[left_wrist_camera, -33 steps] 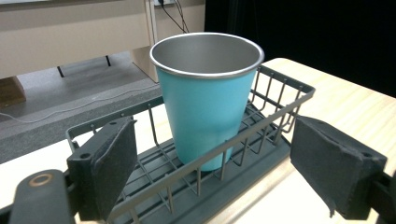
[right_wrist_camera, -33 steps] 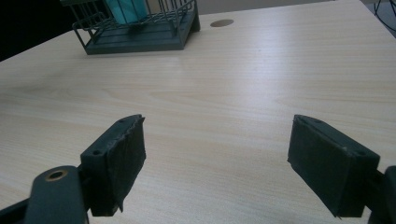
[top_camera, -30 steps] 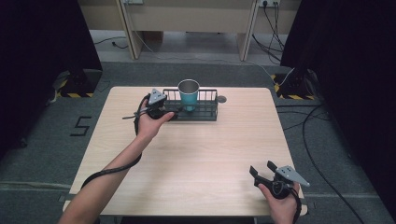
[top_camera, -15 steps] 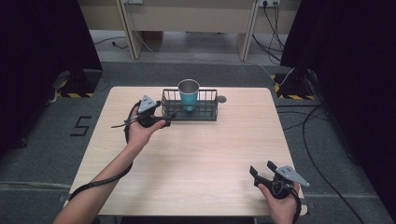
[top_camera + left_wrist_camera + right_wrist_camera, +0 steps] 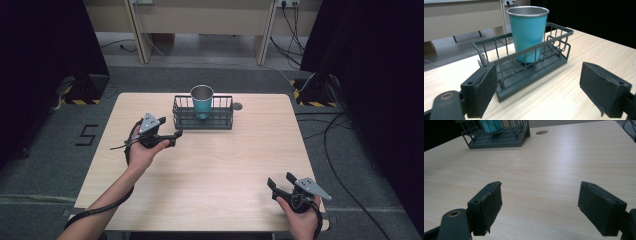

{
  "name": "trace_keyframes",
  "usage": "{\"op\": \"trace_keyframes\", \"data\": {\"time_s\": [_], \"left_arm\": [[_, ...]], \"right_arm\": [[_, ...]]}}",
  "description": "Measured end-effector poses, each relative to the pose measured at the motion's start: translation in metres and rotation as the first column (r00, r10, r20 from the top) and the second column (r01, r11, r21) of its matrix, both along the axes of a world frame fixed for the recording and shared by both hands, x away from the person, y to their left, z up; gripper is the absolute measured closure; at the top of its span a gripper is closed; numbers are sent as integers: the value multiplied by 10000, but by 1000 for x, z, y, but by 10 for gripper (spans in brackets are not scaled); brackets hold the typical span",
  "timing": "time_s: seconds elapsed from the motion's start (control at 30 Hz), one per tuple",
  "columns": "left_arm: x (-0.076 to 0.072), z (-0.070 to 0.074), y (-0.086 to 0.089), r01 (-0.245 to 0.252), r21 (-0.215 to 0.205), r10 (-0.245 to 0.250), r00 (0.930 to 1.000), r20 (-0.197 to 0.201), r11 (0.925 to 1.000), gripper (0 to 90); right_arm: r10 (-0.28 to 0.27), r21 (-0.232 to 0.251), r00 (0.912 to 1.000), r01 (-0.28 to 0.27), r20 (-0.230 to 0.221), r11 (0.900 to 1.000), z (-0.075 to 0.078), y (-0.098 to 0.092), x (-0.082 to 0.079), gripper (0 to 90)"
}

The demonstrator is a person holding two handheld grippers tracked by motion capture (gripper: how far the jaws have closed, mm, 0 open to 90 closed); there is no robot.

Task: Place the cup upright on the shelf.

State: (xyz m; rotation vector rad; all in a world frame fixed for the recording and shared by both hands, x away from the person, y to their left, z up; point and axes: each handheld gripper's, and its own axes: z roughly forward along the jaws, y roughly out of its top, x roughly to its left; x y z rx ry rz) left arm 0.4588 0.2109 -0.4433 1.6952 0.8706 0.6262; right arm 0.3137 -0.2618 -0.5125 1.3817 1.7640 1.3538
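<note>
A teal metal cup (image 5: 202, 102) (image 5: 528, 31) stands upright inside a dark wire basket (image 5: 222, 120) (image 5: 549, 45) at the back middle of the table. My left gripper (image 5: 175, 137) (image 5: 537, 91) hovers just left of and in front of the basket, jaws wide open and empty, pointing at it. Near the table's front right corner my right gripper (image 5: 280, 181) (image 5: 540, 207) is open too, with bare tabletop between its jaws. The basket (image 5: 499, 141) and the cup's base (image 5: 490, 125) show far off in the right gripper view.
The light wooden table (image 5: 210, 170) has a round cable hole (image 5: 237, 106) (image 5: 542, 132) just right of the basket. Cables lie on the grey floor (image 5: 345, 165) to the right, and desk legs stand behind the table.
My left gripper has drawn back from the basket's left end, toward the person and to the left, and is now apart from it. The right gripper has stayed put.
</note>
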Motion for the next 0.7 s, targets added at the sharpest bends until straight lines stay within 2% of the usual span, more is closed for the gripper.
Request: {"op": "trace_keyframes", "data": {"time_s": [0.37, 0.4, 0.7], "left_arm": [[-25, -5, 17, 89, -22, -89, 10000, 26, 10000, 143], [-27, -6, 19, 145, -142, -146, 9999, -60, 9998, 143], [-42, -10, 36, 43, -268, -45, 9999, -97, 9996, 144]], "right_arm": [[-18, -48, 10000, 18, 40, 10000, 0, 0, 0, 201], [-17, -49, 10000, 17, 45, 10000, 0, 0, 0, 201], [-21, -39, 10000, 22, 62, 10000, 0, 0, 0, 201]]}}
